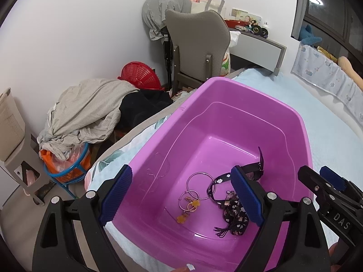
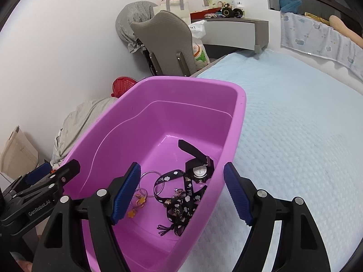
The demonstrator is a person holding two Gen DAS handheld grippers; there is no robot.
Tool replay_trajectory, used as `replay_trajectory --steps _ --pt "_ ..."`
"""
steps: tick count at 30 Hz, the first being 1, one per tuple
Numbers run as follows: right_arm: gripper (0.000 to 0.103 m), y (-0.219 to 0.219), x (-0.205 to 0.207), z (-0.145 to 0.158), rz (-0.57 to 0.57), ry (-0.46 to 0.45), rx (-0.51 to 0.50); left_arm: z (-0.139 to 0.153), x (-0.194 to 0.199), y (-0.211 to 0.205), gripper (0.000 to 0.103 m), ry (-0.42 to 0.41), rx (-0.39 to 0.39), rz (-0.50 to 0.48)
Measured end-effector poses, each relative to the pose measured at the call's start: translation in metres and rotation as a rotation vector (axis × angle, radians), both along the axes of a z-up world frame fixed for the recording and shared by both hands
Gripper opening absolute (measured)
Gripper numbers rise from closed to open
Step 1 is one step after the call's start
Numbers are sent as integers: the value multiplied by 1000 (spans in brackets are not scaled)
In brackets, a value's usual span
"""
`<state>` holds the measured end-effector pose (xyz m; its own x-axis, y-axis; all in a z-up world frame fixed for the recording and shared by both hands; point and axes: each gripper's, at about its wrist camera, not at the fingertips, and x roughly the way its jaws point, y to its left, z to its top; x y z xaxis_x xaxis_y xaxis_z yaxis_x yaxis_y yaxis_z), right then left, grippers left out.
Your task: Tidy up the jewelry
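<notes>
Bed (image 2: 295, 124), light blue quilted cover, fills the right side of both views. Purple tub (image 1: 226, 95) sits on it near the bed's left edge. All jewelry is in the tub bottom, at the near end: black watch (image 2: 199, 170) face up, strap tilted up toward the far wall; black ribbon (image 2: 181, 195) with white cloud print and lettering, bunched just beside the watch and overlapping it; silver hoops (image 1: 199, 183) next to the ribbon, with small orange flower charms (image 1: 188, 208) on the smaller rings. Left gripper (image 1: 181, 195) spread wide, straddling the tub's left rim, nothing between the pads. Right gripper (image 2: 181, 195) also spread, straddling the right rim, empty. Neither touches the jewelry.
</notes>
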<state>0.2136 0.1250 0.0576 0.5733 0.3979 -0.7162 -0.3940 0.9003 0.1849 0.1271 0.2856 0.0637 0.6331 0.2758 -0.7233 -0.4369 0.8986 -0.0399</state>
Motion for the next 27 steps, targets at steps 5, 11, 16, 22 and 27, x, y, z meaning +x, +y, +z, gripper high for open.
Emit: replay_trajectory --steps 5,11,16,22,27 --pt "72 -2 -8 4 -3 -13 2 2 -5 -2 87 -3 3 0" --pt "72 -5 -15 4 -6 -15 6 6 -10 -4 87 -8 8 1" --pt "72 -6 -20 5 -9 -21 9 8 -12 -7 87 -9 10 -6" --pt "72 -11 -23 7 -17 -23 20 10 -14 -10 87 -13 15 -11" --pt "72 -13 -25 7 -18 -24 20 11 -15 -11 87 -14 17 -12"
